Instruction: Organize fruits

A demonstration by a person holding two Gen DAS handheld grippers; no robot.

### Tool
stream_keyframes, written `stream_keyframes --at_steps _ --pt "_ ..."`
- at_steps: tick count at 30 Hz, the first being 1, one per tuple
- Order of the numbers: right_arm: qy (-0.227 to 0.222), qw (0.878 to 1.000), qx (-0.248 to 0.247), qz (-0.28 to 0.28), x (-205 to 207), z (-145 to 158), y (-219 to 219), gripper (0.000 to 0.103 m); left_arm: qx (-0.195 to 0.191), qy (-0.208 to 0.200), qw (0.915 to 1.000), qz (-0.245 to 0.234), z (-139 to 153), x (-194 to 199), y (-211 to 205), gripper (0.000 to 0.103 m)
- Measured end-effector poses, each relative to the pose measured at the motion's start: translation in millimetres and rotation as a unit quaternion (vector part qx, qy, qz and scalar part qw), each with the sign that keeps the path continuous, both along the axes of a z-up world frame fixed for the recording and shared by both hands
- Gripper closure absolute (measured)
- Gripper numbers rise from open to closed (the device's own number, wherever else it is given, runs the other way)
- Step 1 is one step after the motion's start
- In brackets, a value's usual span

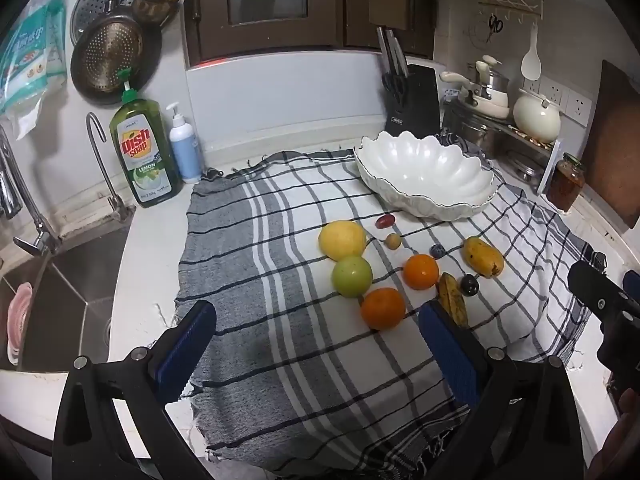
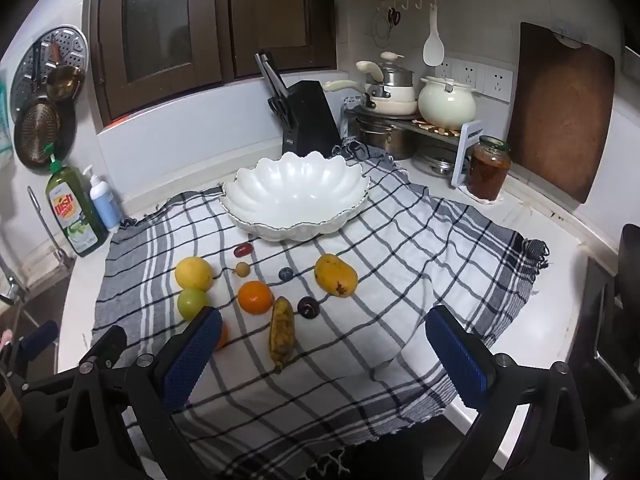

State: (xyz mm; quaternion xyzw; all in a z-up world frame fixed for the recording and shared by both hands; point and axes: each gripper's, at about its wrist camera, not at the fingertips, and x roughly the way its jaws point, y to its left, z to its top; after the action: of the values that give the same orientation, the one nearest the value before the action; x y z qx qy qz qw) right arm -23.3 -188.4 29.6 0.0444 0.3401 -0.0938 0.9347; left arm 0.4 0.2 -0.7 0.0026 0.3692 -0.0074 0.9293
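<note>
A white scalloped bowl (image 1: 424, 178) (image 2: 296, 200), empty, stands at the back of a checked cloth (image 1: 280, 360) (image 2: 400, 280). In front of it lie a lemon (image 1: 342, 239) (image 2: 193, 273), a green apple (image 1: 352, 276) (image 2: 192, 303), two oranges (image 1: 383, 308) (image 1: 421, 271) (image 2: 255, 297), a mango (image 1: 483, 257) (image 2: 335, 274), a spotted banana (image 1: 454, 300) (image 2: 281, 332), and several small fruits. My left gripper (image 1: 316, 348) is open and empty, just short of the near orange. My right gripper (image 2: 324, 356) is open and empty, beside the banana.
A sink (image 1: 60, 300) with a tap lies to the left, with a dish soap bottle (image 1: 144, 152) and a pump bottle (image 1: 185, 148) behind it. A knife block (image 2: 308, 118), pots (image 2: 446, 102), a jar (image 2: 488, 168) and a cutting board (image 2: 560, 112) stand at the back right.
</note>
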Motion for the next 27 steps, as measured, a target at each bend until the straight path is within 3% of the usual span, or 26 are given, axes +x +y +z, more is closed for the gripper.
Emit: stream_keyframes --at_steps 27 --pt "-0.004 1.000 0.004 0.000 4 -1 -3 0.000 0.012 -0.009 0.9999 -0.008 4 2 -5 0.000"
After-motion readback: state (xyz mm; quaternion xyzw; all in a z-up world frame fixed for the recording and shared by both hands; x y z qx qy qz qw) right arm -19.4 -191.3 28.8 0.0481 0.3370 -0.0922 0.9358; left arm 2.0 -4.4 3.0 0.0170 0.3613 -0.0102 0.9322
